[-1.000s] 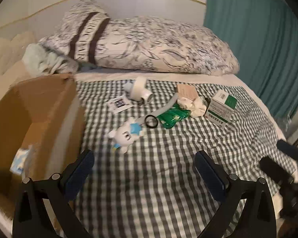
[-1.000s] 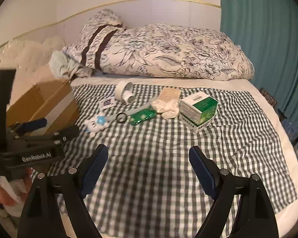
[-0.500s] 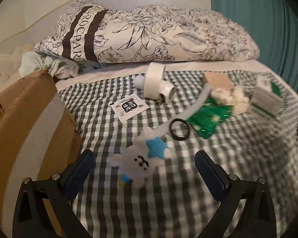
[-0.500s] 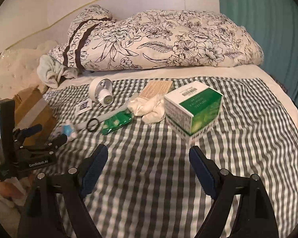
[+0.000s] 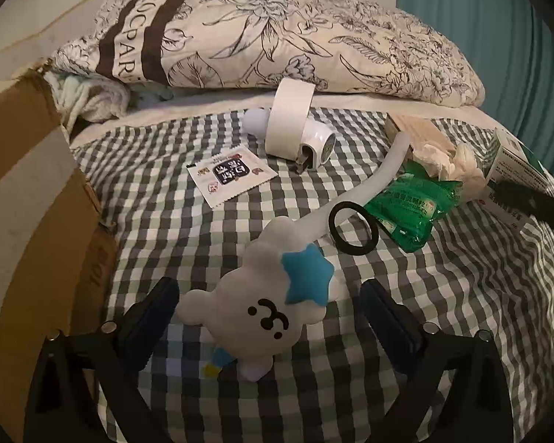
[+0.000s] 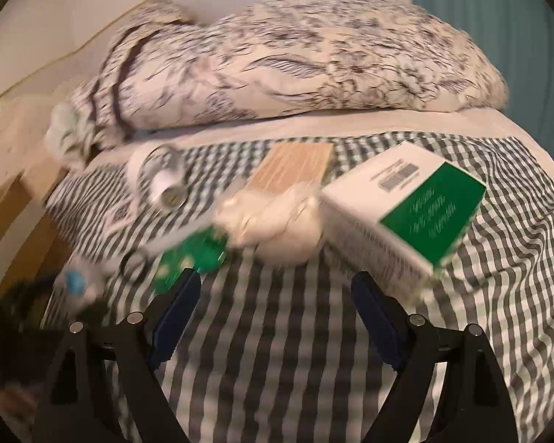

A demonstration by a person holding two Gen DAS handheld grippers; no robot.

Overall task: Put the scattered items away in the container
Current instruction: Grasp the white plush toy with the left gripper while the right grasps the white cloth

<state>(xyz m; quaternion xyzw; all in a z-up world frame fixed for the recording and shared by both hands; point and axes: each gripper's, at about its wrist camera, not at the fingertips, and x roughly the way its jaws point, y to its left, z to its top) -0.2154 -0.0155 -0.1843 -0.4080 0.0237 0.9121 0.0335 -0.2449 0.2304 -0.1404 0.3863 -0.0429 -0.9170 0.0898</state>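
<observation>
We hold the left gripper (image 5: 267, 317) with its blue pads spread wide, and the white plush toy (image 5: 266, 302) with the blue star lies between them on the checked cloth (image 5: 443, 295), neither pad pressing on it. Just beyond the toy a black hair ring (image 5: 354, 229) rests over the end of a pale curved strip (image 5: 373, 181), with a green sachet (image 5: 413, 206) touching the ring's right side. Farther back lie a flat printed packet (image 5: 231, 175) and a tape roll (image 5: 290, 122) propped on a small white device (image 5: 315, 142). The cardboard box (image 5: 29, 214), our container, stands along the left edge of the bed, close beside the toy. We keep the right gripper (image 6: 273, 313) spread as well, nothing between its pads; this view is smeared. Ahead of it sit crumpled pale cloth (image 6: 277, 225) and, to the right, the green and white carton (image 6: 402, 206), whose near corner comes close to the right pad. A tan flat piece (image 6: 295, 166) lies behind the cloth, and the floral pillow (image 6: 295, 62) fills the head of the bed.
</observation>
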